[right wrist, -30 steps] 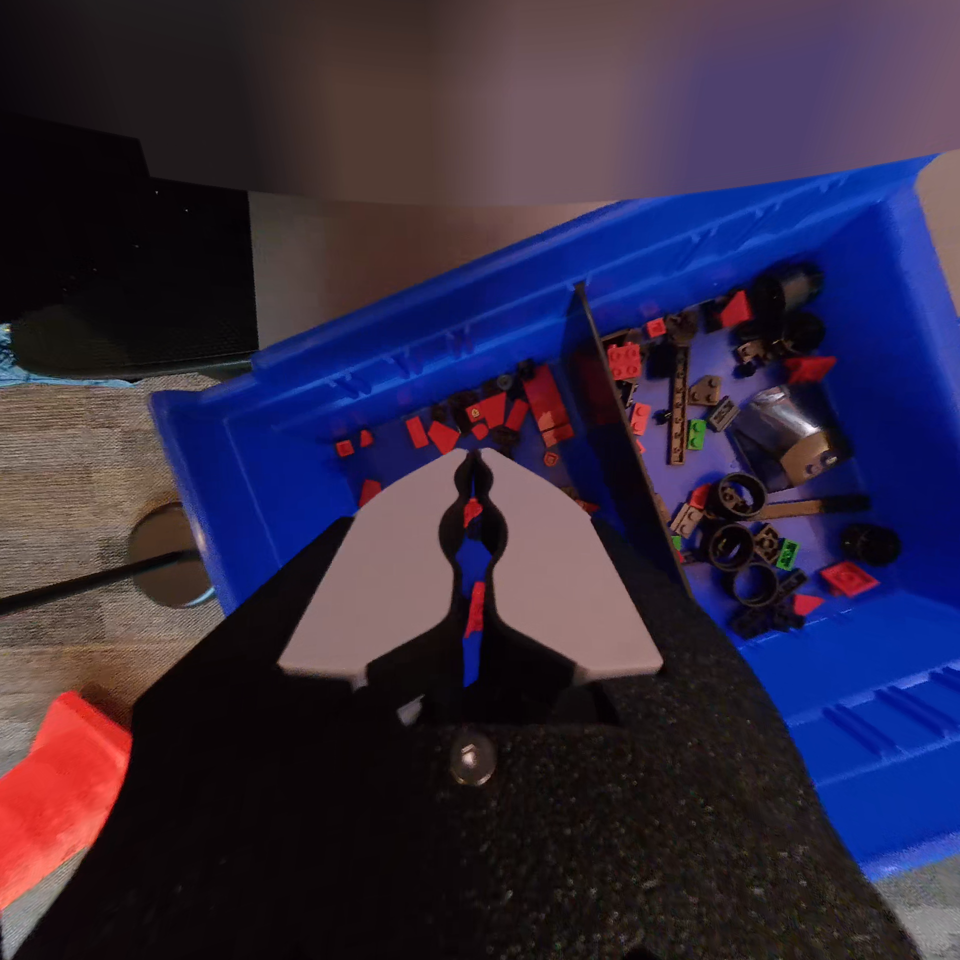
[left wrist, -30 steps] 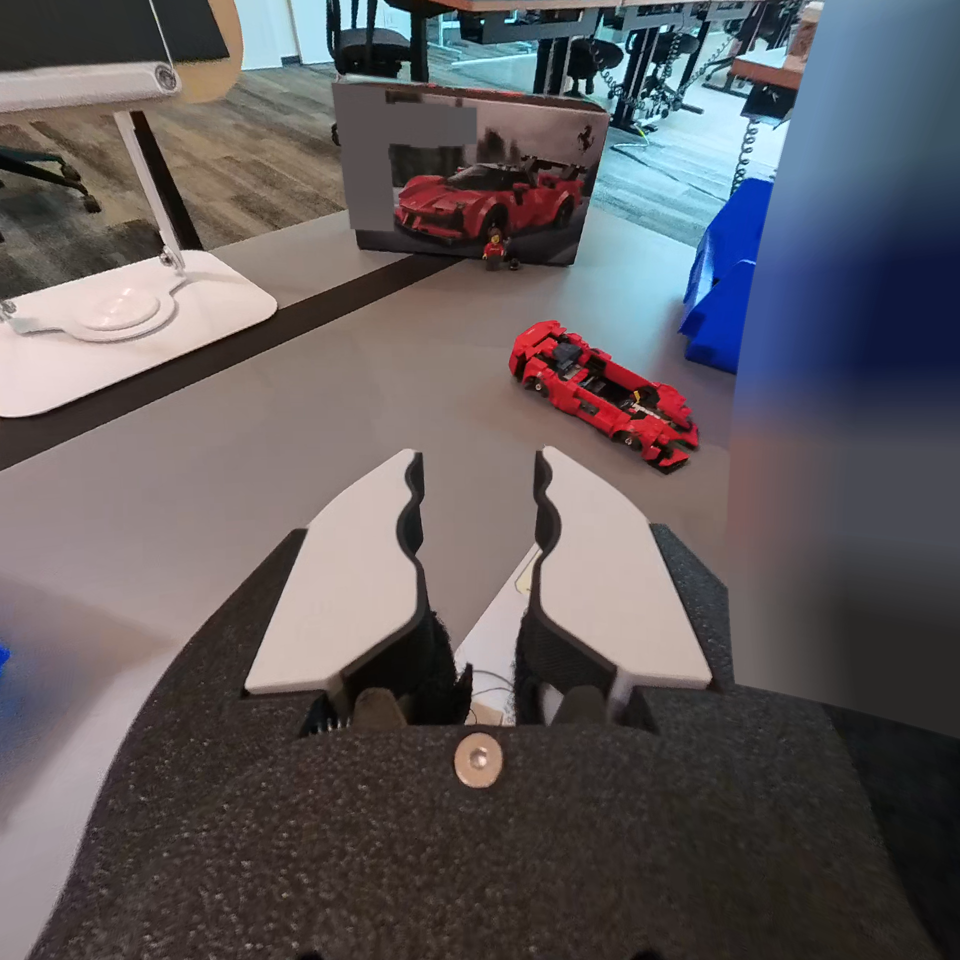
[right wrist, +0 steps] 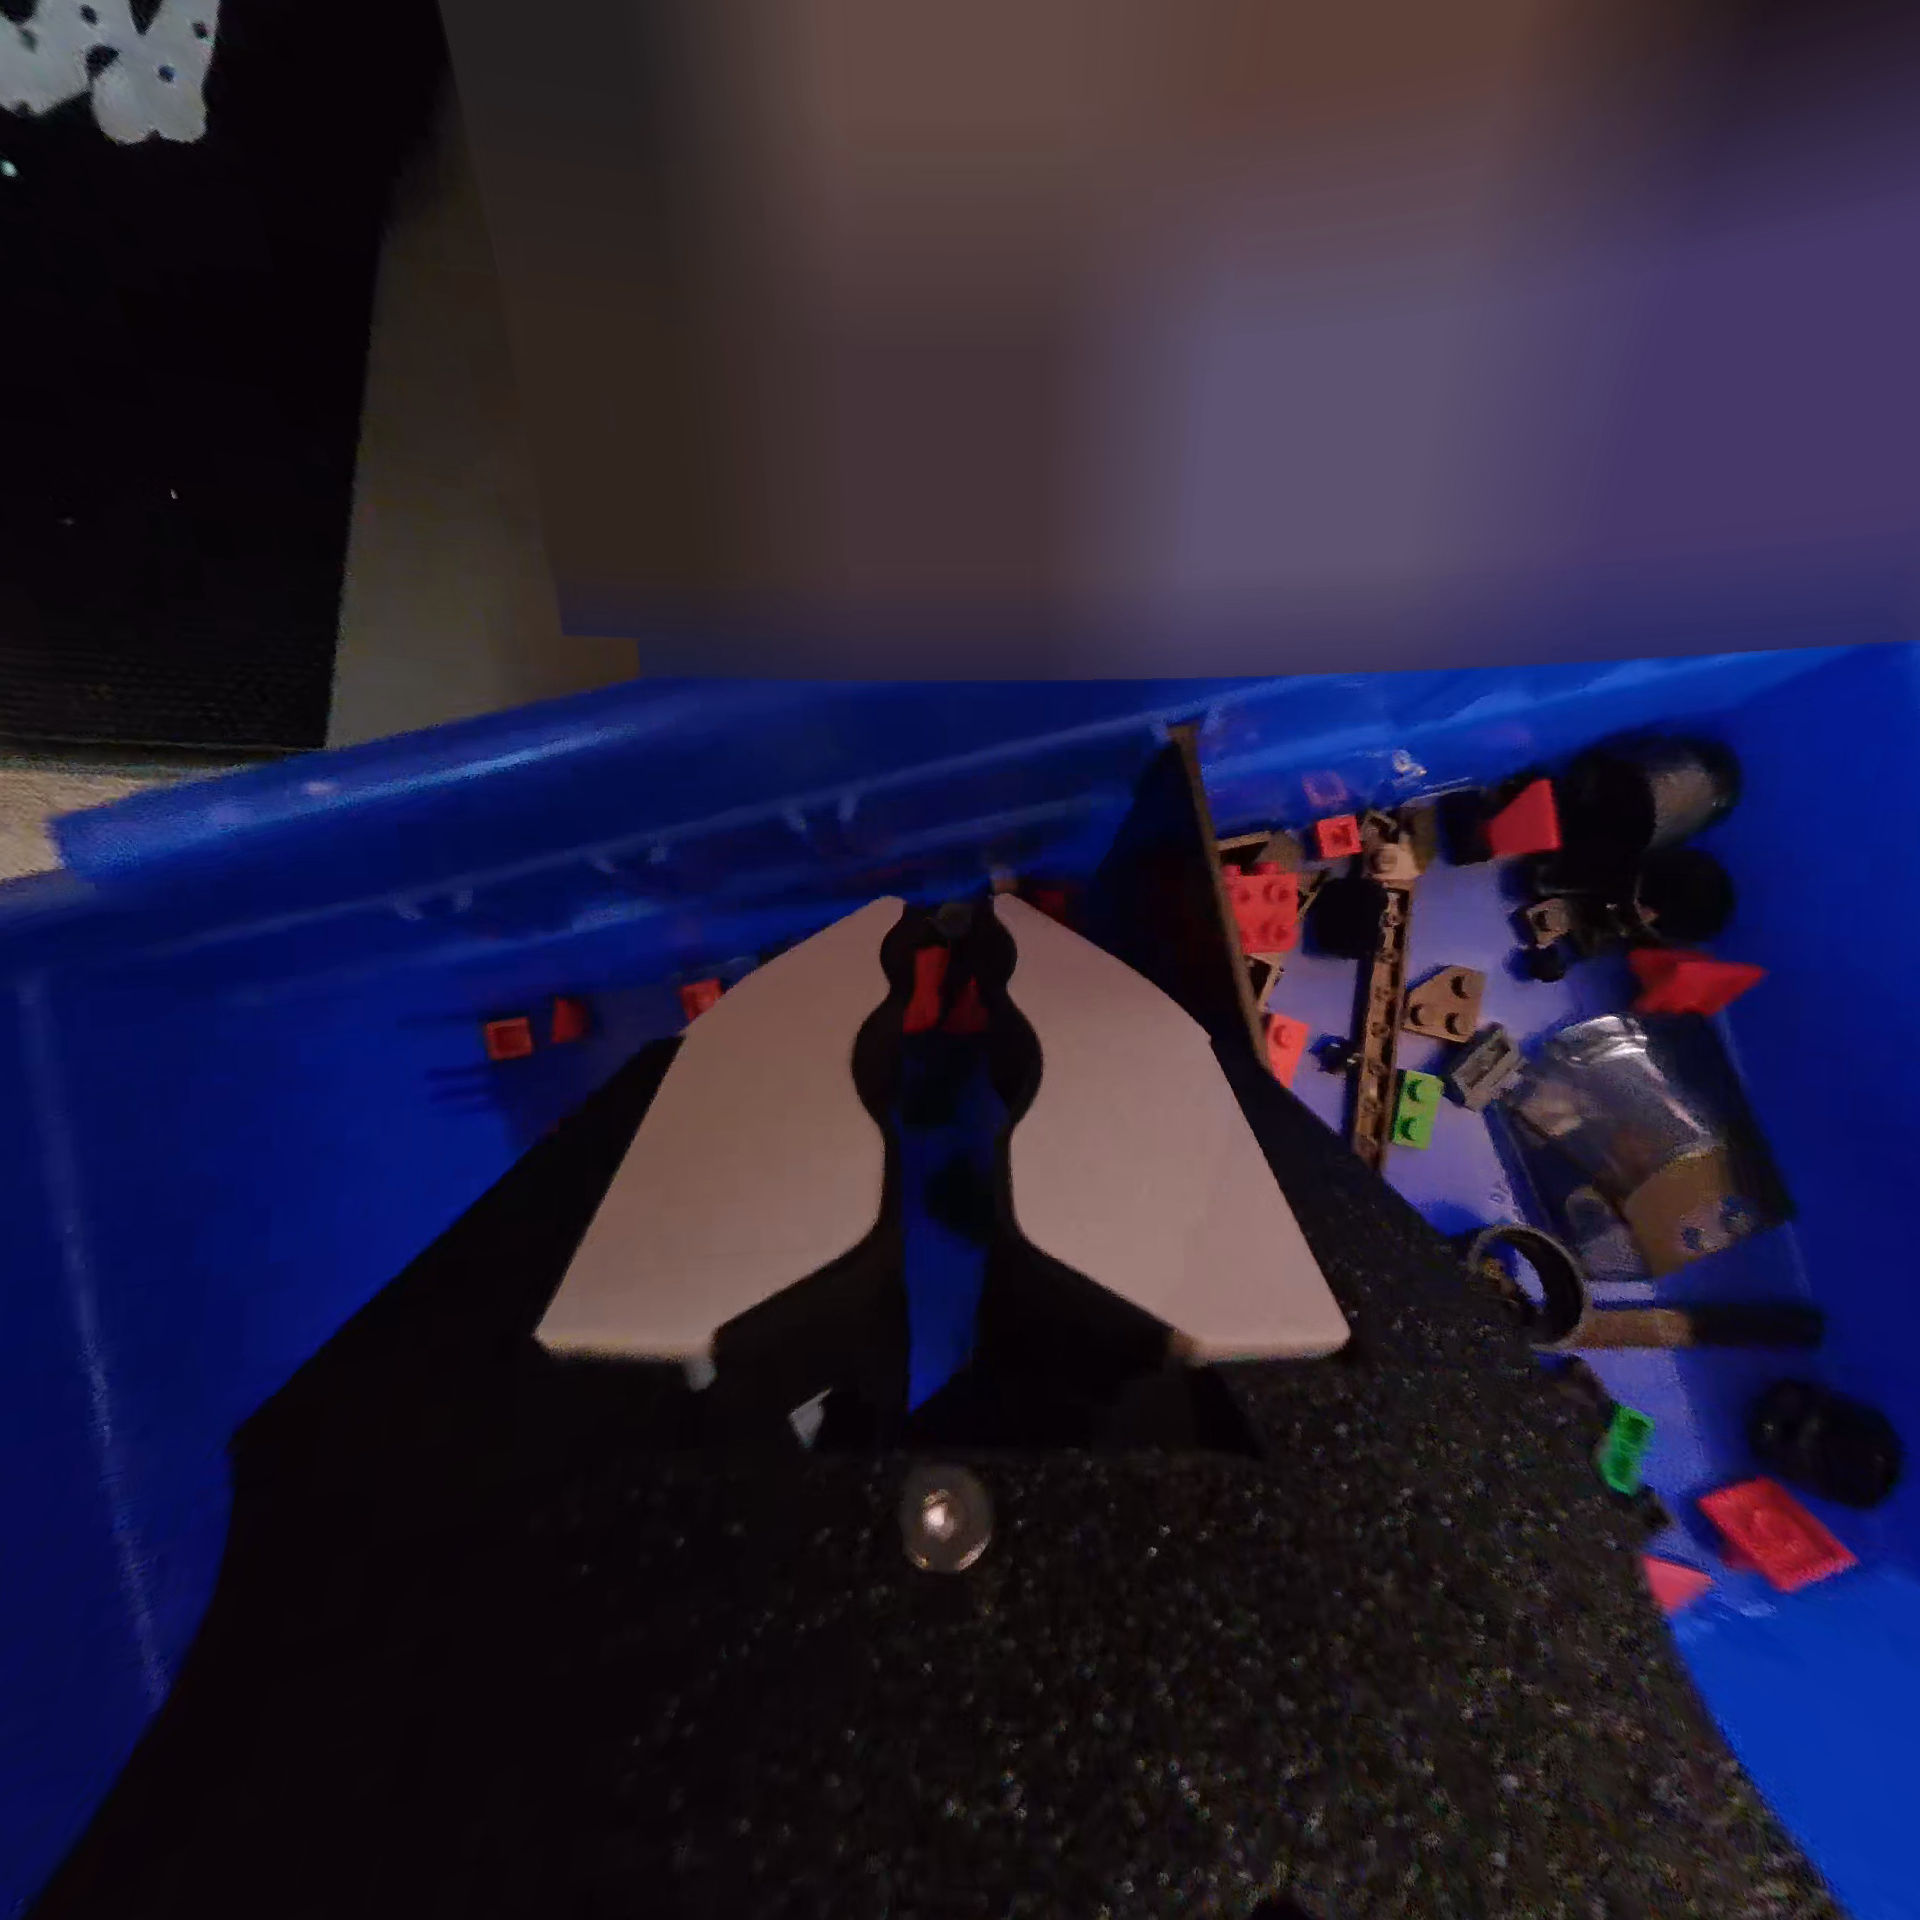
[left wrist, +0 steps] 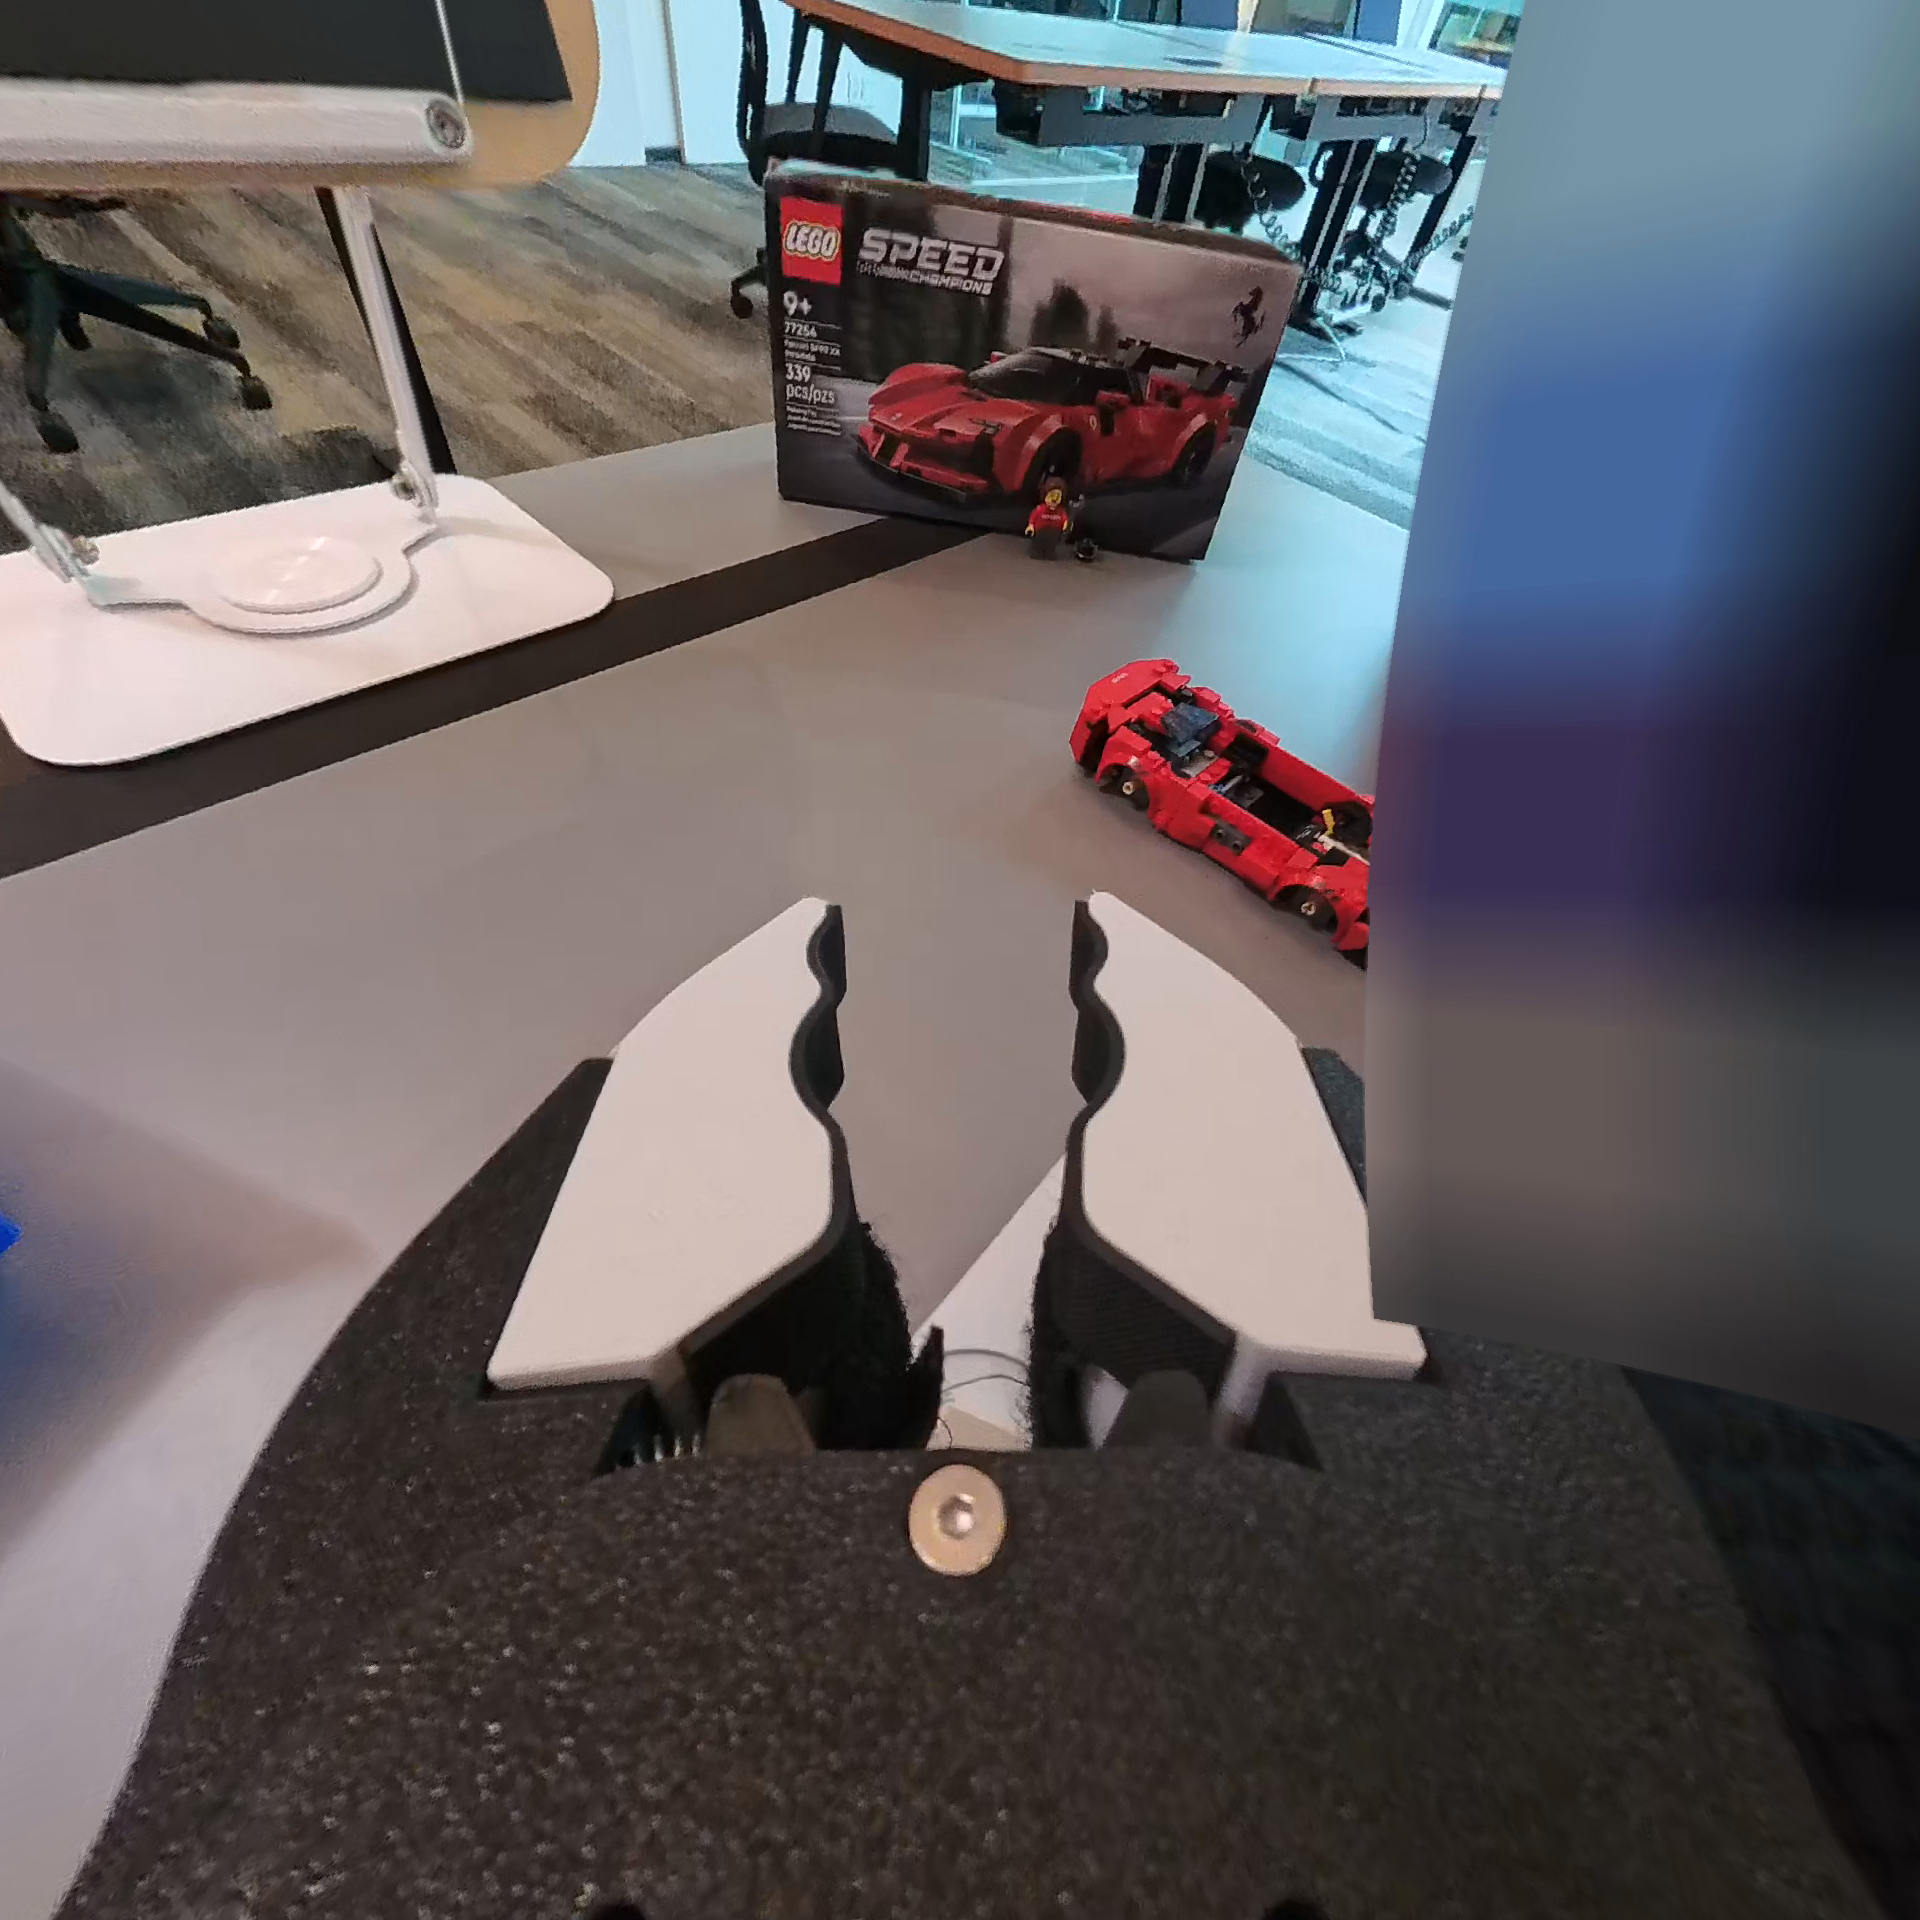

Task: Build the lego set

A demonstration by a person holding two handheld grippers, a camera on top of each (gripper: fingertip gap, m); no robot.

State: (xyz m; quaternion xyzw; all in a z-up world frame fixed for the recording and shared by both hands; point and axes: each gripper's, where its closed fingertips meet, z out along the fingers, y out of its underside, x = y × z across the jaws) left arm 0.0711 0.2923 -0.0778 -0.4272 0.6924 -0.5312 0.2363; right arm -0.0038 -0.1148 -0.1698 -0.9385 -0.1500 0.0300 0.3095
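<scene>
Left wrist view: the left hand-held gripper (left wrist: 956,914) hangs released over the grey surface (left wrist: 520,935), its fingers well apart and holding nothing. The partly built red car (left wrist: 1226,800) lies ahead to the right, partly cut off by a blurred patch. The set's box (left wrist: 1018,364) stands farther back with a minifigure (left wrist: 1051,516) at its foot; a white stand base (left wrist: 301,613) sits to the left.

Right wrist view: the right hand-held gripper (right wrist: 948,914) is down inside the left compartment of the blue bin (right wrist: 312,831), tips nearly together over small red pieces (right wrist: 940,992). Whether it grips one cannot be told. A divider (right wrist: 1221,914) separates it from mixed parts on the right.

Judgement: part selection is in hand. The next move calls for securing one piece, lifting clear of the bin wall, and carrying it to the car.
</scene>
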